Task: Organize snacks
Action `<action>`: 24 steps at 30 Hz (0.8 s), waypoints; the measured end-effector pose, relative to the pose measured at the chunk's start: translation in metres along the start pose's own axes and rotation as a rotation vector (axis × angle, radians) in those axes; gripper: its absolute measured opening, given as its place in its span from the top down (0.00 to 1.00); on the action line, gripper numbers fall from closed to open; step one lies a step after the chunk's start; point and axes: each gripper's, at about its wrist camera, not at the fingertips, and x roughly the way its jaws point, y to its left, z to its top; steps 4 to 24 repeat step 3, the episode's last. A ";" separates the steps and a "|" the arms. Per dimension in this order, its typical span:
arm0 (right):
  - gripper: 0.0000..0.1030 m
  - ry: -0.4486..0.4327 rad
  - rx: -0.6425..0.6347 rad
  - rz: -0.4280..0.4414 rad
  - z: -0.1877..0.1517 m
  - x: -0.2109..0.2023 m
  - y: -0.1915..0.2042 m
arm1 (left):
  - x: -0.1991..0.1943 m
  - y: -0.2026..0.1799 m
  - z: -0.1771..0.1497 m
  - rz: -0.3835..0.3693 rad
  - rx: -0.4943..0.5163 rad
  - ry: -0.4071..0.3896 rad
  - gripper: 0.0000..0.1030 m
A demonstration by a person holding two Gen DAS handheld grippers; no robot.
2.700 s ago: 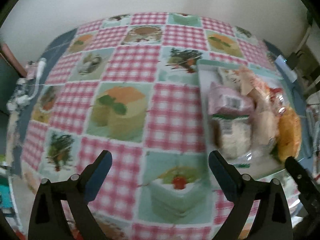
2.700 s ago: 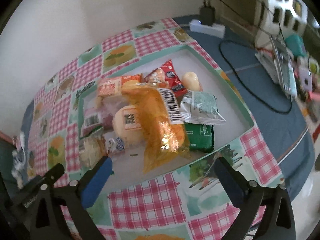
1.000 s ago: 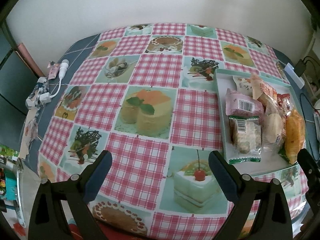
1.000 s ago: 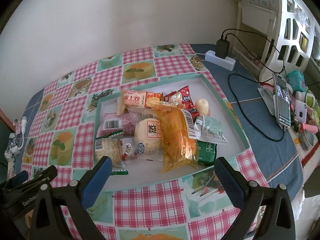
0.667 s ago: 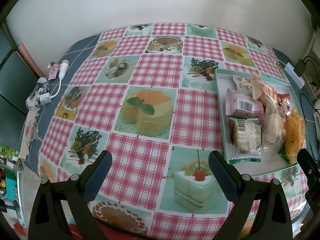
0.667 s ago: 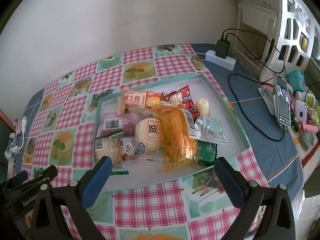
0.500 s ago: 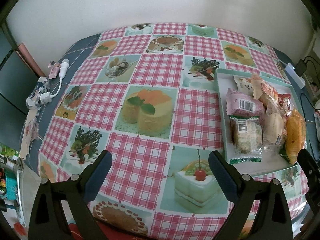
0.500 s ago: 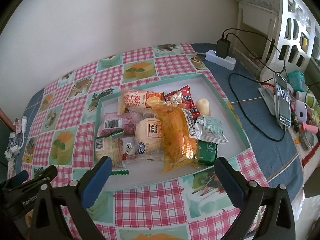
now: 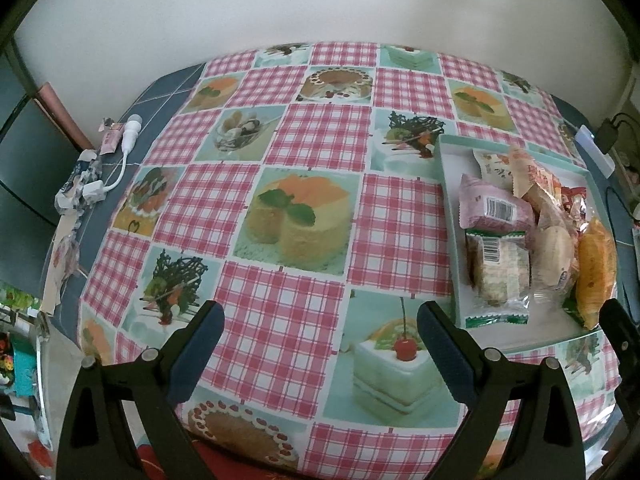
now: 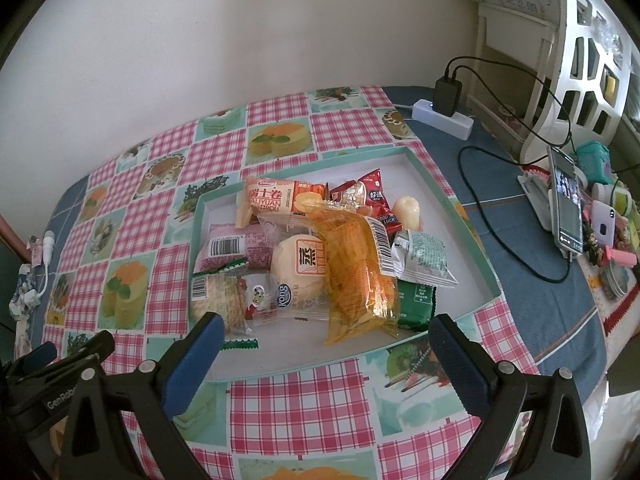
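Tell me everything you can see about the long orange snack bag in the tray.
The orange snack bag is a long, clear crinkly wrapper filled with yellow-orange strips, with a white barcode label near its far right edge. It lies flat, running from the tray's far middle toward the near rim, on top of the pile. It overlaps the round bun packet on its left and the silver-green packet and dark green packet on its right. No gripper touches it.

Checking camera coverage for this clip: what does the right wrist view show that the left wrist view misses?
Only the right wrist view shows the phone on its stand, the red packet and the green packets. Only the left wrist view shows the white cable clearly and the open left gripper. Both show the tray of snacks and the orange bag.
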 end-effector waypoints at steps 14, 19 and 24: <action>0.00 0.000 -0.001 0.001 0.000 0.000 0.000 | -0.001 -0.002 -0.001 0.001 0.012 -0.009 0.06; 0.00 0.000 -0.001 0.001 0.000 0.000 0.000 | -0.001 -0.002 -0.001 0.001 0.012 -0.009 0.06; 0.00 0.000 -0.001 0.001 0.000 0.000 0.000 | -0.001 -0.002 -0.001 0.001 0.012 -0.009 0.06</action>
